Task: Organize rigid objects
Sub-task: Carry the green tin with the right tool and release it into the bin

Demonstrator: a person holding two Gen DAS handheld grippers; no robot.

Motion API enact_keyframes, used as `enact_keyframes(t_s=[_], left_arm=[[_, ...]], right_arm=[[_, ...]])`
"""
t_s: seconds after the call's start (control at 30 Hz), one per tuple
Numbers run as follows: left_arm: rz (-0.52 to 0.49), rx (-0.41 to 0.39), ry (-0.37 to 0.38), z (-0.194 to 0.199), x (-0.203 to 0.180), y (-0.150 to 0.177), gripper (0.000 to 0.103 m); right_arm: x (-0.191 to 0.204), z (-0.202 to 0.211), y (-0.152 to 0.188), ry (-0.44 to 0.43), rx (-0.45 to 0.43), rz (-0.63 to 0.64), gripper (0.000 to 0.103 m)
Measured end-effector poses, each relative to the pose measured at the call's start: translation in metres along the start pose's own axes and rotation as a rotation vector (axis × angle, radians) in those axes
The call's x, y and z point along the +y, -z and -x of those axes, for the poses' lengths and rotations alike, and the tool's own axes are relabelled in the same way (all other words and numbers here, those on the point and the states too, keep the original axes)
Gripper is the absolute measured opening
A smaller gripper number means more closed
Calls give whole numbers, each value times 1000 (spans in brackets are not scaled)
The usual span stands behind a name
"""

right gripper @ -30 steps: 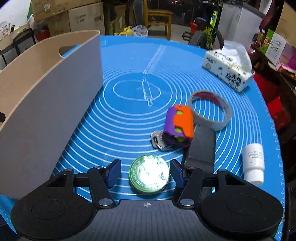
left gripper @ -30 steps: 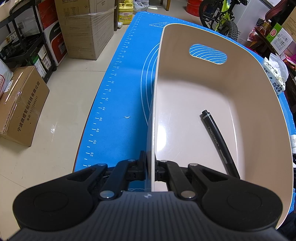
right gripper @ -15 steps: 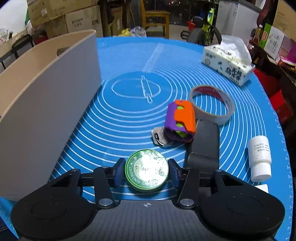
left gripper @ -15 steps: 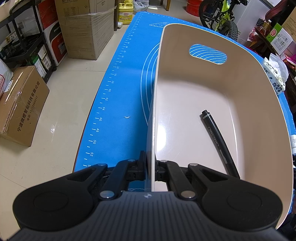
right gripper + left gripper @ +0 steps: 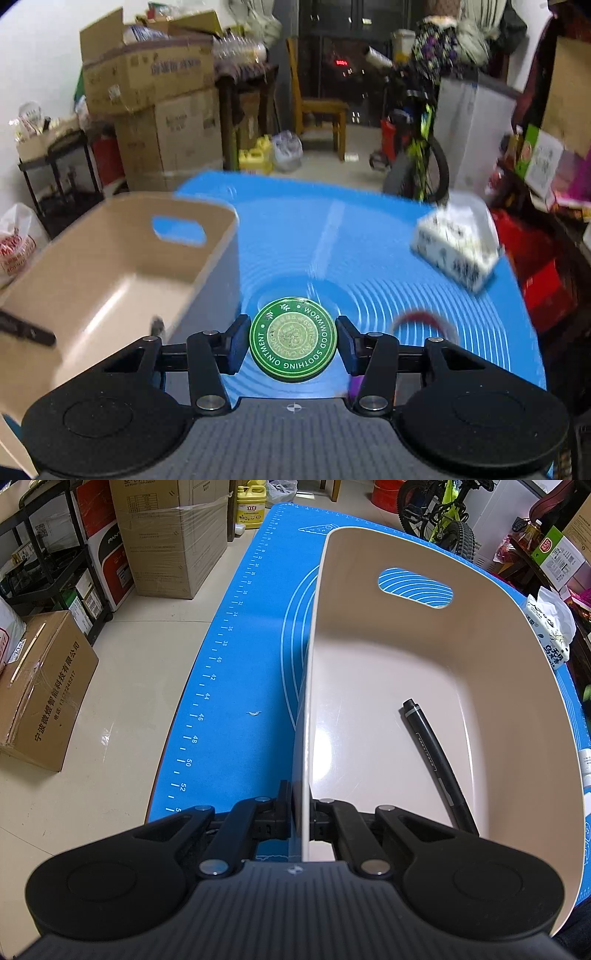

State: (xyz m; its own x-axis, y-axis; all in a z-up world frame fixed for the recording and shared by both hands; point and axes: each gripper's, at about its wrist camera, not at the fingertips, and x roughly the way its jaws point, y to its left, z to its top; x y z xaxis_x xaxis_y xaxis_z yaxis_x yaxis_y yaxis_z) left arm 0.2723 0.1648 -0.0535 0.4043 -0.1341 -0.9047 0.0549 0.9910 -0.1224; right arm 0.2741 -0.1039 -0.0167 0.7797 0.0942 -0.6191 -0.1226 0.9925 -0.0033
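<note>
A beige plastic bin point(image 5: 461, 657) stands on the blue mat point(image 5: 251, 664). My left gripper point(image 5: 302, 814) is shut on the bin's near-left wall. A black pen point(image 5: 436, 760) lies on the bin floor. My right gripper point(image 5: 293, 339) is shut on a round green ointment tin point(image 5: 293, 339) and holds it in the air above the mat, right of the bin point(image 5: 110, 273). The pen's end point(image 5: 26, 328) shows at the left edge of the right wrist view.
A tissue pack point(image 5: 458, 251) lies at the mat's far right, also in the left wrist view point(image 5: 550, 635). A tape roll point(image 5: 424, 321) lies blurred on the mat below my right gripper. Cardboard boxes point(image 5: 173, 535), a shelf and a bicycle point(image 5: 439, 517) stand around the table.
My right gripper closed on the green tin and lifted it off the mat, tilting up and toward the bin. The left gripper has stayed still on the bin wall.
</note>
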Motion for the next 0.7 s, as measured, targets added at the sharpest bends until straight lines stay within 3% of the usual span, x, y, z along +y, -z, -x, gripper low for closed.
enact_keyframes(t_s=[0.33,0.7], left_arm=[[0,0,-2,0,0,1,5],[-1,-2,-5,0,0,1,5]], right_arm=[[74,-2,-42,-124,-18,155,55],[146,-39,-27,-175,161,289,55]])
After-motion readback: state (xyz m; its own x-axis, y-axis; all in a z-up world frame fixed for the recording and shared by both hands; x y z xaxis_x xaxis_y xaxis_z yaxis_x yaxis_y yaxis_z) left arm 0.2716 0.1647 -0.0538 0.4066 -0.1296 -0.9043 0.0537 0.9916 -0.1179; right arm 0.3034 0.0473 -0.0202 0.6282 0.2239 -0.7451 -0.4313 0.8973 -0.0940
